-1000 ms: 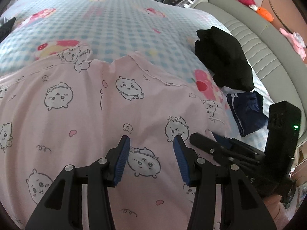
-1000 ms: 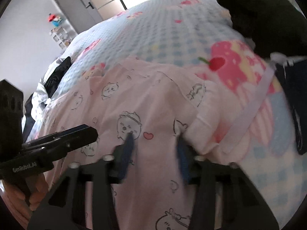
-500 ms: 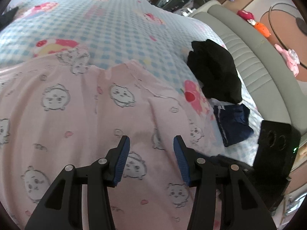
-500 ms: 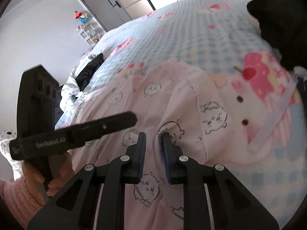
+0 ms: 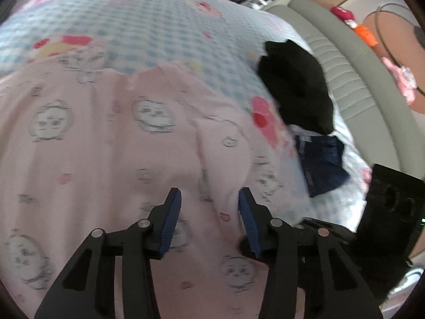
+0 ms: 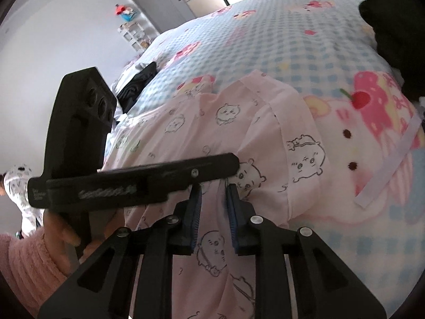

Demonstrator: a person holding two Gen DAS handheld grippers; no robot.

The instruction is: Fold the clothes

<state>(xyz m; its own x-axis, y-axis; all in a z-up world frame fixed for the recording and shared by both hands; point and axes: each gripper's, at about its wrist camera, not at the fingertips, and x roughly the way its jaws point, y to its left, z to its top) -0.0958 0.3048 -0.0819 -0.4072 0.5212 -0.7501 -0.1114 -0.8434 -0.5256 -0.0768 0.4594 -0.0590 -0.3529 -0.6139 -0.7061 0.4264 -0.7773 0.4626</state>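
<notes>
Checked bedspread (image 5: pixel 148 16) under pink garment (image 5: pixel 106 143); right claw (image 6: pixel 213 194) pinches it.

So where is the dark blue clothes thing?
In the left wrist view, the dark blue garment lies right of the pink garment, just below the black clothes.

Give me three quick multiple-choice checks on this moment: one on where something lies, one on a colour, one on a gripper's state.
1. Where does the black garment lie?
A. On the pink garment
B. On the checked bedspread, beside the grey padded bed edge
C. On the floor

2. What colour are the pads on the left gripper's fingers?
A. Blue
B. Red
C. White

3. How is the left gripper?
A. Shut on the black garment
B. Shut on the bedspread
C. Open above the pink garment

Answers: 1 B, it sits on the bedspread next to the bed edge. 2 A, both pads show blue. 3 C, its fingers stand wide apart over the pink garment.
</notes>
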